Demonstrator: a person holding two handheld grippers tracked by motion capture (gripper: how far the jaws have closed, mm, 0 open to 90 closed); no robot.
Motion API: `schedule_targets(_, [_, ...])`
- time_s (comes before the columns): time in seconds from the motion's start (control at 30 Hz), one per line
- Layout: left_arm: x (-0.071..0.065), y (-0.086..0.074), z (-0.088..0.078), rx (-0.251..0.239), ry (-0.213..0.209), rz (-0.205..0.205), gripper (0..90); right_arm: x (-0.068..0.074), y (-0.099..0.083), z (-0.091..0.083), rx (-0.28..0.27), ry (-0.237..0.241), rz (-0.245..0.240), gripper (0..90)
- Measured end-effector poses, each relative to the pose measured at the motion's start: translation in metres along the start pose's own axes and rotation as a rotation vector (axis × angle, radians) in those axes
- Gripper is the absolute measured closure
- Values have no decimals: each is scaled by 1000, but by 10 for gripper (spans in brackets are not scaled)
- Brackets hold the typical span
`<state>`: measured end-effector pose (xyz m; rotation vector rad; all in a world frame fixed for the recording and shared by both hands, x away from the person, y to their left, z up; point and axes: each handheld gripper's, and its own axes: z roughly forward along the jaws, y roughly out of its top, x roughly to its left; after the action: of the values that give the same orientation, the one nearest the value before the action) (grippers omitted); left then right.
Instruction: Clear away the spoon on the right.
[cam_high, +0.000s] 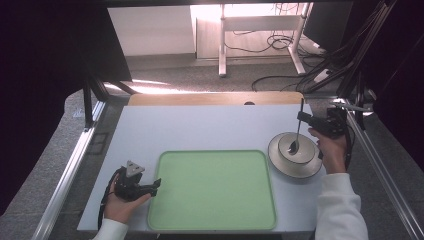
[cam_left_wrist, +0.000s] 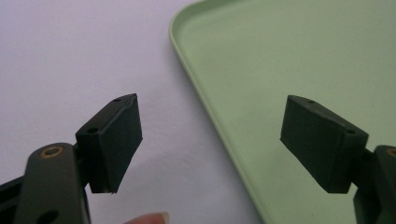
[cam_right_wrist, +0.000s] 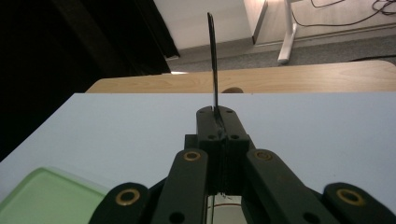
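Bowl, shallow and silver-grey, sits near the table's right edge, with a metal spoon's scoop resting inside it. Right gripper clamps the spoon's thin, dark-looking handle, held nearly upright. Green tray at the front edge lies bare. Left gripper gapes wide over its front-left rim. No writing is readable.

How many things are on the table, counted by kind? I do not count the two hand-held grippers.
Tray, green: 1
Plate, grey and round: 1
Spoon, metal, bowl end over the plate, handle clamped in the right hand-held gripper: 1
Total: 3
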<state>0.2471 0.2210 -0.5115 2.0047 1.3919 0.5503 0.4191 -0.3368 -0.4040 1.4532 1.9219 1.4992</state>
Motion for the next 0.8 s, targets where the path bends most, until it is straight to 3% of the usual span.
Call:
schedule_targets(0.63, [2,0,-1,-9,0,-1,204,31,7,-3,-13,58,-68,898])
schedule_targets(0.8, [4,1,-4,-20,-16,-10,204,36,7,-7,-25,79,-59,898])
